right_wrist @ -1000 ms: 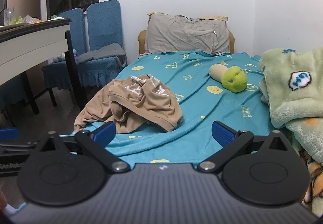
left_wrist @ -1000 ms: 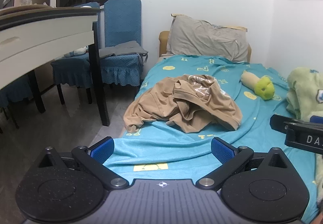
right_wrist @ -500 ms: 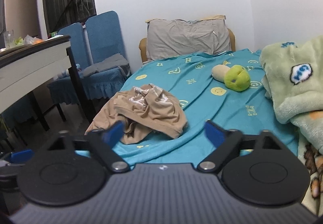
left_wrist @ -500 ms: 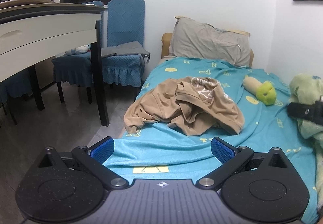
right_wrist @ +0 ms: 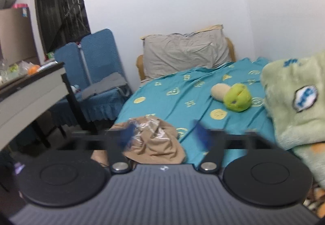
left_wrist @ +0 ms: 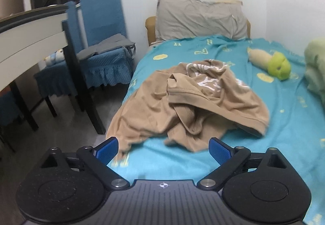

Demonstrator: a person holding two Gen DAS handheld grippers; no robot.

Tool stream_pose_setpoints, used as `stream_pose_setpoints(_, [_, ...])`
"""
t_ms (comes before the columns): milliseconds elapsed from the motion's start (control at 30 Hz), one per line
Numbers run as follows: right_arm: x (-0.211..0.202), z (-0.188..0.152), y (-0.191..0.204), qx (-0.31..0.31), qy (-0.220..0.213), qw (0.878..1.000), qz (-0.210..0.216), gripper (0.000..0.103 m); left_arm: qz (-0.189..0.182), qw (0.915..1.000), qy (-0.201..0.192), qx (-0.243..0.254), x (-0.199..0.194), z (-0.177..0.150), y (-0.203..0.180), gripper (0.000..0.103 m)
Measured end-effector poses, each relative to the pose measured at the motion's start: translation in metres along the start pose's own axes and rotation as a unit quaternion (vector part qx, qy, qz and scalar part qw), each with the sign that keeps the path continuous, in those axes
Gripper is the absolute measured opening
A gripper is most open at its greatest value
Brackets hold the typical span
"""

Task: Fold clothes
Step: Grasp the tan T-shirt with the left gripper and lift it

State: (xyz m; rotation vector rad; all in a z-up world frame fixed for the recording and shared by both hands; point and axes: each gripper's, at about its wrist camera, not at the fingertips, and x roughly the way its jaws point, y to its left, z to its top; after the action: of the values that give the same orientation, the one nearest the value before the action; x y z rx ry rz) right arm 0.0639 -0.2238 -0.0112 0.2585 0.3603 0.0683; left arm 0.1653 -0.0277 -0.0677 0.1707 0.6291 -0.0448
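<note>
A crumpled tan shirt (left_wrist: 189,101) with a white print lies on the teal bed sheet (left_wrist: 284,123), its left part hanging over the bed's left edge. My left gripper (left_wrist: 163,146) is open and empty, just short of the shirt's near hem. In the right wrist view the shirt (right_wrist: 156,141) shows between the blurred blue fingertips (right_wrist: 200,135) of my right gripper (right_wrist: 163,135), which is open, narrower than before, and empty above the bed.
A grey pillow (left_wrist: 201,18) leans at the headboard. A green and cream plush toy (left_wrist: 272,62) lies at the back right. A pale green blanket (right_wrist: 298,107) is piled on the right. Blue chairs (left_wrist: 103,42) and a table (left_wrist: 30,40) stand left of the bed.
My left gripper has moved forward and closer to the shirt. My right gripper has risen and tilted, and its fingers have drawn closer together, blurred by motion.
</note>
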Motion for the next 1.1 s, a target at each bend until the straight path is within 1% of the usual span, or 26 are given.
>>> stream_pose_setpoints(33, [0.003, -0.004, -0.004, 0.006, -0.003, 1.000, 0.008, 0.103, -0.007, 1.0000, 0.003, -0.005, 0.012, 0.004, 0.001, 0.093])
stream_pose_setpoints(133, [0.019, -0.014, -0.011, 0.008, 0.009, 1.000, 0.019, 0.103, -0.026, 0.9994, 0.011, -0.022, 0.048, 0.015, 0.002, 0.089])
stream_pose_setpoints(200, [0.031, -0.017, -0.017, 0.012, 0.014, 0.999, 0.026, 0.103, -0.036, 0.9986, 0.016, -0.034, 0.071, 0.020, 0.003, 0.084])
stream_pose_setpoints(233, [0.037, -0.017, -0.020, 0.014, 0.019, 0.999, 0.028, 0.103, -0.045, 0.9981, 0.017, -0.040, 0.082, 0.023, 0.004, 0.078])
stream_pose_setpoints(267, [0.043, -0.017, -0.023, 0.020, 0.021, 0.999, 0.028, 0.103, -0.053, 0.9974, 0.017, -0.047, 0.093, 0.024, 0.005, 0.068])
stream_pose_setpoints(300, [0.049, -0.017, -0.027, 0.025, 0.024, 0.999, 0.028, 0.103, -0.059, 0.9965, 0.017, -0.058, 0.102, 0.025, 0.006, 0.062])
stream_pose_setpoints(367, [0.066, -0.023, -0.030, 0.028, 0.038, 0.999, 0.014, 0.103, -0.071, 0.9943, 0.017, -0.078, 0.119, 0.027, 0.007, 0.035])
stream_pose_setpoints(400, [0.074, -0.026, -0.032, 0.030, 0.045, 0.999, 0.007, 0.103, -0.075, 0.9930, 0.014, -0.090, 0.125, 0.027, 0.008, 0.029])
stream_pose_setpoints(433, [0.082, -0.028, -0.034, 0.031, 0.052, 0.998, 0.000, 0.103, -0.075, 0.9915, 0.006, -0.106, 0.125, 0.025, 0.010, 0.019])
stream_pose_setpoints(467, [0.088, -0.031, -0.034, 0.033, 0.060, 0.998, 0.000, 0.103, -0.075, 0.9898, -0.002, -0.121, 0.125, 0.023, 0.011, 0.014])
stream_pose_setpoints(500, [0.094, -0.034, -0.033, 0.034, 0.068, 0.997, 0.000, 0.103, -0.075, 0.9885, -0.014, -0.130, 0.120, 0.021, 0.012, 0.012])
stream_pose_setpoints(600, [0.102, -0.042, -0.029, 0.029, 0.080, 0.996, 0.002, 0.103, -0.076, 0.9868, -0.068, -0.125, 0.085, 0.016, 0.009, 0.009])
stream_pose_setpoints(633, [0.102, -0.044, -0.027, 0.025, 0.081, 0.996, 0.002, 0.103, -0.081, 0.9853, -0.087, -0.122, 0.068, 0.015, 0.010, 0.009])
stream_pose_setpoints(733, [0.096, -0.046, -0.029, 0.023, 0.072, 0.997, 0.002, 0.103, -0.094, 0.9796, -0.135, -0.116, 0.013, 0.016, 0.014, 0.008])
stream_pose_setpoints(800, [0.088, -0.046, -0.031, 0.028, 0.061, 0.998, 0.002, 0.103, -0.101, 0.9758, -0.166, -0.100, -0.024, 0.016, 0.017, 0.007])
stream_pose_setpoints(933, [0.071, -0.046, -0.035, 0.040, 0.040, 0.998, 0.008, 0.103, -0.124, 0.9653, -0.213, -0.087, -0.094, 0.016, 0.021, 0.007])
stream_pose_setpoints(1033, [0.055, -0.044, -0.034, 0.045, 0.029, 0.998, 0.015, 0.103, -0.138, 0.9573, -0.241, -0.079, -0.144, 0.006, 0.025, 0.007])
stream_pose_setpoints(1100, [0.043, -0.044, -0.031, 0.049, 0.032, 0.998, 0.032, 0.103, -0.139, 0.9555, -0.253, -0.063, -0.167, -0.006, 0.028, 0.007])
